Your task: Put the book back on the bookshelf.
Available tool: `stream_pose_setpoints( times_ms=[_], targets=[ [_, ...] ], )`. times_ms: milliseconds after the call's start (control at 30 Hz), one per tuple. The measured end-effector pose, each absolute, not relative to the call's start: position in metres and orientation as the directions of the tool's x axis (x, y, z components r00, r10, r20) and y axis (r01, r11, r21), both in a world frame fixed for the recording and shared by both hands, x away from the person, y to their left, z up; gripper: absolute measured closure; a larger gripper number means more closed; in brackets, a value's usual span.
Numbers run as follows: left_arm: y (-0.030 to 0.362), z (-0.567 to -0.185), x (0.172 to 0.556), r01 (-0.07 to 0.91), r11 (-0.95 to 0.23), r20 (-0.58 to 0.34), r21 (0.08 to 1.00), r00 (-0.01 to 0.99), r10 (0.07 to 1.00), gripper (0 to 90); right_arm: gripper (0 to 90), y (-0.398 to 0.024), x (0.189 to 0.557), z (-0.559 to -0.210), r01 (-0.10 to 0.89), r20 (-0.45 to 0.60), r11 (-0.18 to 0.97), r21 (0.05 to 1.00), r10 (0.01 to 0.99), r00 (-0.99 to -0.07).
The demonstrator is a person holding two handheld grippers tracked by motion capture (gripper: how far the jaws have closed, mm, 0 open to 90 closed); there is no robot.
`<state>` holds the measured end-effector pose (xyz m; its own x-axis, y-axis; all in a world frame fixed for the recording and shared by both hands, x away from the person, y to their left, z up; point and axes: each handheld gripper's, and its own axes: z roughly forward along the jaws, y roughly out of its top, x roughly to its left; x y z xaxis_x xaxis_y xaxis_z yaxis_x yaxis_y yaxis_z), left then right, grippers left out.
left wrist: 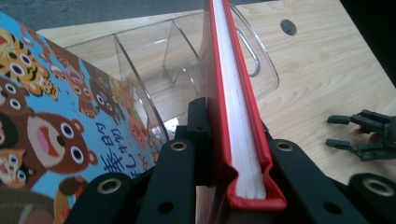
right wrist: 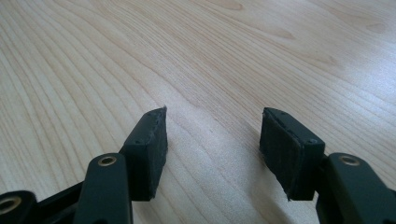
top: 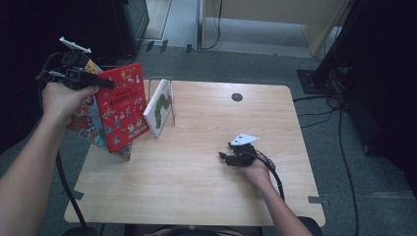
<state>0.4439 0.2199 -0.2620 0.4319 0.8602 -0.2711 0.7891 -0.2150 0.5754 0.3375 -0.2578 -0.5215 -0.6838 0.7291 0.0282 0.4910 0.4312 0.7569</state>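
My left tongs (left wrist: 233,163) gripped the red book (left wrist: 233,107) above the clear rack (left wrist: 140,60), seemingly not yet slotted; right tongs (right wrist: 212,140) rested open.

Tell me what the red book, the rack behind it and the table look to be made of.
Red book: glossy hard cover, likely laminated board, over white paper pages seen at its edge, clamped in the left gripper.
Rack: clear hard plastic, probably acrylic; the tabletop shows through its dividers.
Table: pale wood grain with a smooth matt finish, possibly laminate rather than solid wood.
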Motion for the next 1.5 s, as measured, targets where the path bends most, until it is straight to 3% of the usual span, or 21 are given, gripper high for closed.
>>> stream_pose_setpoints(
  times_ms=[800, 1500],
  targets=[
    [0.212, -0.277, 0.474, 0.777, -0.182, -0.254, 0.602, 0.403, 0.879, 79.8, 41.4, -0.258, 0.339, -0.522, 0.486, 0.026, 0.431, 0.760, 0.727, -0.686],
    [0.206, -0.262, 0.483, 0.861, -0.299, -0.249, 0.412, 0.422, 0.872, 77.4, 41.4, -0.258, 0.338, -0.522, 0.487, 0.028, 0.431, 0.759, 0.727, -0.686]
  ],
)
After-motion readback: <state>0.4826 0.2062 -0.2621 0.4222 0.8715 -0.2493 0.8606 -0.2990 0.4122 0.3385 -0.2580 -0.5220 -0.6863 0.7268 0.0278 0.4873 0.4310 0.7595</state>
